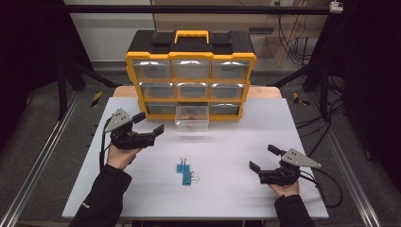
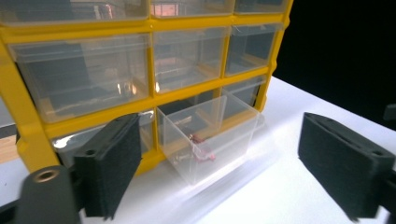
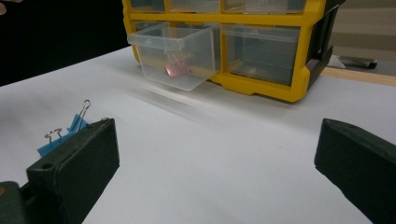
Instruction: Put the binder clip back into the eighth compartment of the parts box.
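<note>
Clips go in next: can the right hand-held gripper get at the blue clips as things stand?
Probably yes. The right hand-held gripper is open, and bare table lies between it and the blue clips, with nothing lying between them.

Blue binder clips [image 1: 185, 173]; yellow organizer [image 1: 191, 56]

We find no text, label, brand, number or sign that can be read in any of the views. The yellow drawer cabinet [image 1: 191, 75] bears no lettering that we can make out on its frame, handle or clear drawer fronts, and the blue binder clips [image 1: 185, 172] carry no print that we can see. The white worktop [image 1: 236, 156] is blank. On a sleeve [image 1: 105, 198] at the lower edge of the high view we see a small pale mark, too small and blurred for us to read.
</note>
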A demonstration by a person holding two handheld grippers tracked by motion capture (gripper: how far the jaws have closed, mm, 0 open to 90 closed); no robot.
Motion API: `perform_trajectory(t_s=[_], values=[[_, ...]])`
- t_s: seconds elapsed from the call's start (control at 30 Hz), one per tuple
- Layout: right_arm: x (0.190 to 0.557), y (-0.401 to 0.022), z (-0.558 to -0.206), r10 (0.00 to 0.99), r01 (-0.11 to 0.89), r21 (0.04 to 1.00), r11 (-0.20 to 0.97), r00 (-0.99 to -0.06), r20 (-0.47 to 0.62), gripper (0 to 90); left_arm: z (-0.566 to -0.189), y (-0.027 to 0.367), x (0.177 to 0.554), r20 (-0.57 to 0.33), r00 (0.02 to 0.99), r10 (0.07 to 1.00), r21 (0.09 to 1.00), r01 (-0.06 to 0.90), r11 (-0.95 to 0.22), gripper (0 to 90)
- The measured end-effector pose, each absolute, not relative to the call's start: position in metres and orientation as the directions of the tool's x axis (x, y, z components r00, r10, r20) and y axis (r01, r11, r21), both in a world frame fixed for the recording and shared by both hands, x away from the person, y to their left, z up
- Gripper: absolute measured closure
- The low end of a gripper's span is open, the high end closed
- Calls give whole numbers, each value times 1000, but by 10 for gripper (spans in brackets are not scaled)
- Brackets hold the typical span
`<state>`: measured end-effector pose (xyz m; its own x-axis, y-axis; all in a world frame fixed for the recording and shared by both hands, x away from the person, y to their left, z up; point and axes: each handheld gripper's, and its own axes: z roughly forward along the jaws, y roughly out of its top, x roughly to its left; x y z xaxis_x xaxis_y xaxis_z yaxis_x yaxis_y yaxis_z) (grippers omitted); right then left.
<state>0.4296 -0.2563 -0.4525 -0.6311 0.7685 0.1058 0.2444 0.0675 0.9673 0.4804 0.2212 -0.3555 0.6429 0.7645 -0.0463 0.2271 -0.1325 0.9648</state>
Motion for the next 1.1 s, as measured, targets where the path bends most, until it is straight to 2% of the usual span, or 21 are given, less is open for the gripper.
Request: perform_trajectory(t_s=[0.3, 0.37, 0.63, 1.1], values=[[430, -258, -453, 770, 234, 968, 88, -633, 82, 4, -367, 227, 456, -51, 636, 770, 973, 204, -104, 88], [429, -257, -452, 770, 243, 967, 71, -630, 102, 5, -371, 226, 452, -45, 635, 771, 971, 208, -114, 78], [431, -259, -453, 769, 211, 973, 96, -637, 62, 5, -378, 217, 442, -29, 650, 760, 964, 219, -150, 62], [430, -258, -453, 769, 237, 968, 89, -633, 84, 5, -396, 197, 432, -15, 673, 740, 941, 260, -217, 30]])
